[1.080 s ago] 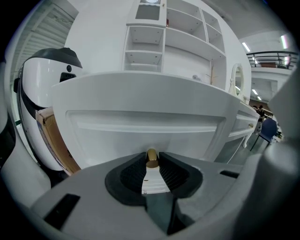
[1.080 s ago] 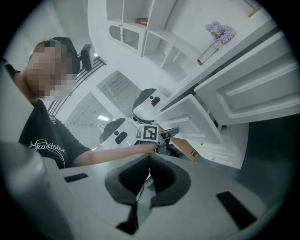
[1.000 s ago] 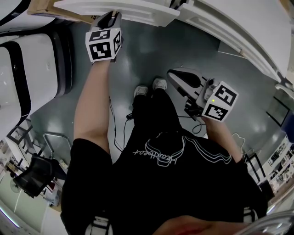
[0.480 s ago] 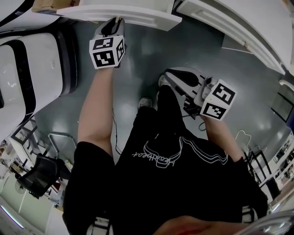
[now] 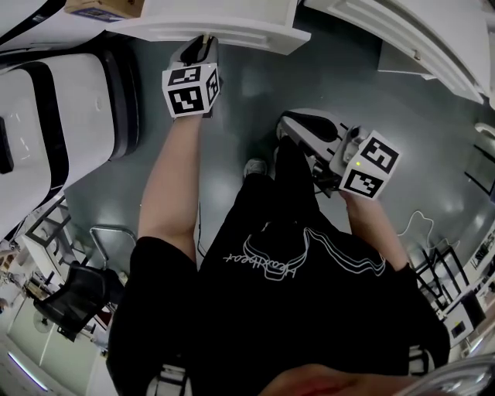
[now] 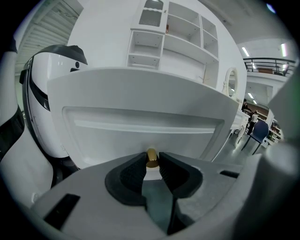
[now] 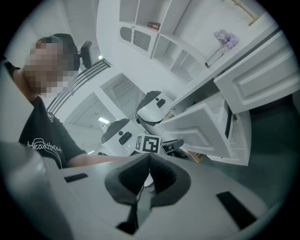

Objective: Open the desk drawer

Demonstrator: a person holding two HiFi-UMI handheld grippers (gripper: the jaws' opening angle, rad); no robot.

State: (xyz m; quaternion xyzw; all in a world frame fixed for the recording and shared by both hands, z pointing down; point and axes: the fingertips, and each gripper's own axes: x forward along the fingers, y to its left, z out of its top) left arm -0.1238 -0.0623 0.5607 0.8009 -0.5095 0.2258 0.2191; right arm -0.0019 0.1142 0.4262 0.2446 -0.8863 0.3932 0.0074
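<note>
The white desk drawer (image 5: 232, 27) stands pulled out at the top of the head view; its panelled front (image 6: 140, 124) fills the left gripper view. A small brass knob (image 6: 151, 157) sits in the middle of that front. My left gripper (image 5: 204, 40) (image 6: 151, 160) is shut on the knob, its dark pads pressing on either side. My right gripper (image 5: 292, 124) (image 7: 149, 158) hangs at the right above the grey floor, away from the drawer, its pads touching with nothing between them. The right gripper view shows the open drawer (image 7: 206, 136) from the side.
A large white-and-black machine (image 5: 54, 116) stands left of the drawer. A cardboard box (image 5: 100, 8) lies at the top left. More white furniture (image 5: 418, 39) runs along the upper right. Cables (image 5: 410, 224) lie on the floor; a black chair (image 5: 69, 298) is at lower left. Shelves (image 6: 173, 37) rise above the desk.
The drawer front has slid further out toward the person, with the left gripper still on its knob. The person's feet have shifted back. The right gripper has drifted slightly with the body.
</note>
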